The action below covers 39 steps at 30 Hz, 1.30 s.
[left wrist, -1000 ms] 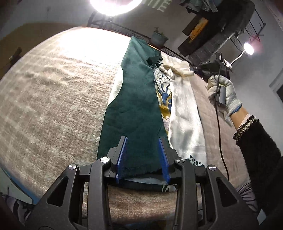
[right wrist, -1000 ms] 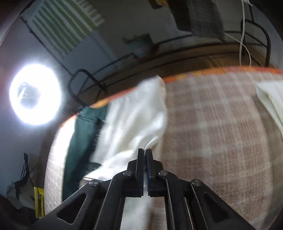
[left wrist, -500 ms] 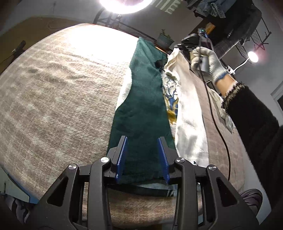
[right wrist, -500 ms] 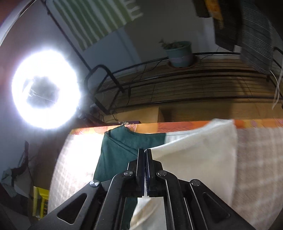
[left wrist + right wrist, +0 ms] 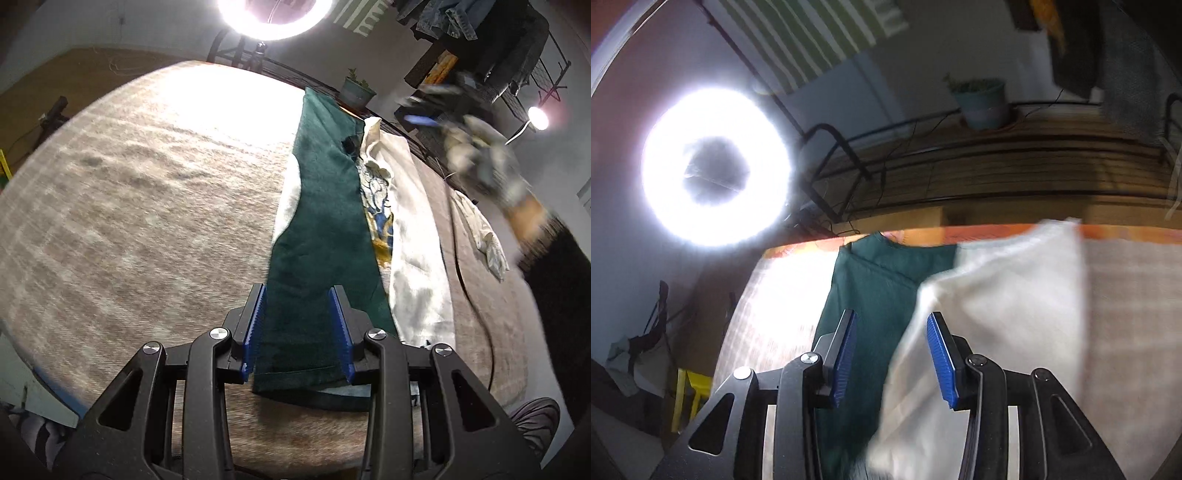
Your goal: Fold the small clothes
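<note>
Released, right hand-held gripper (image 5: 892,354) now gapes above white garment (image 5: 1004,314) edge.

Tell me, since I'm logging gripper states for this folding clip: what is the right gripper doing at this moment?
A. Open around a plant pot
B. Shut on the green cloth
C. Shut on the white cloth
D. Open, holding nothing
D: in the right wrist view the right gripper has its blue pads set wide apart, with the green cloth and white cloth lying beyond them, ungripped.

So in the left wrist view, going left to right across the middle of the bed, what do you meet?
Bare plaid blanket → green folded panel → printed graphic strip → cream folded panel → black cable → small crumpled cream cloth.
</note>
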### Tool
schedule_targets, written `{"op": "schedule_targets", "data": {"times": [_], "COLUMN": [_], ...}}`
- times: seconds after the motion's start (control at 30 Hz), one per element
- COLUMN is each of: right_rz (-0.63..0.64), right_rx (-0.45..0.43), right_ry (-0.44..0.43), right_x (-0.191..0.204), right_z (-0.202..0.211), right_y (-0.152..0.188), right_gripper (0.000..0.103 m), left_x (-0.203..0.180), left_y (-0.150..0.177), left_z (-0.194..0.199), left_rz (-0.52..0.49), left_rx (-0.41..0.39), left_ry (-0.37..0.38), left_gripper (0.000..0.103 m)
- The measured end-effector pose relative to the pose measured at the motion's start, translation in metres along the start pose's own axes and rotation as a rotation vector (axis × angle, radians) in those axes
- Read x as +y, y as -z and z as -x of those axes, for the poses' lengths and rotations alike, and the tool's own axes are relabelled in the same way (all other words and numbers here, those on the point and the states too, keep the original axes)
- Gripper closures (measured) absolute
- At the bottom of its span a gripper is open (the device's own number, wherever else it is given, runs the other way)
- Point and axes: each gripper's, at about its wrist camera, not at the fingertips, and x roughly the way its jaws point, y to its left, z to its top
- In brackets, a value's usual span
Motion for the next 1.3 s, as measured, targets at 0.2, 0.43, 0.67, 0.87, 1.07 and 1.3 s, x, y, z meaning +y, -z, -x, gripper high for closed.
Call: {"op": "schedule_targets", "data": {"times": [0.2, 0.43, 0.67, 0.87, 1.07, 1.3], "right_rz": [0.043, -0.074, -0.12, -0.094, -0.147, -0.128], "right_rx": [0.102, 0.228, 0.274, 0.283, 0.23, 0.176], "right_ry": [0.076, -0.021, -0.1, -0.134, -0.173, -0.18], "right_x": [-0.007, -0.017, -0.016, -0.01, -0.018, -0.02], "right_z": [0.085, 0.128, 0.127, 0.117, 0.134, 0.16], "right_y": [0.125, 0.284, 0.341, 0.349, 0.347, 0.353], "right_gripper": [0.061, 0.05, 0.053, 0.091, 0.103, 0.103], "left_x": [0.01, 0.026, 0.035, 0.026, 0.014, 0.012], "left_y": [0.001, 0.006, 0.012, 0.016, 0.016, 0.017], "left_z": [0.006, -0.011, -0.022, -0.028, -0.018, 0.002], "left_rz": [-0.01, 0.045, 0.109, 0.082, 0.023, -0.008], "left_rx": [-0.001, 0.095, 0.161, 0.201, 0.164, 0.144], "left_ry": [-0.037, -0.002, 0.052, 0.107, 0.104, 0.103], "left_gripper": [0.068, 0.06, 0.06, 0.093, 0.103, 0.103]}}
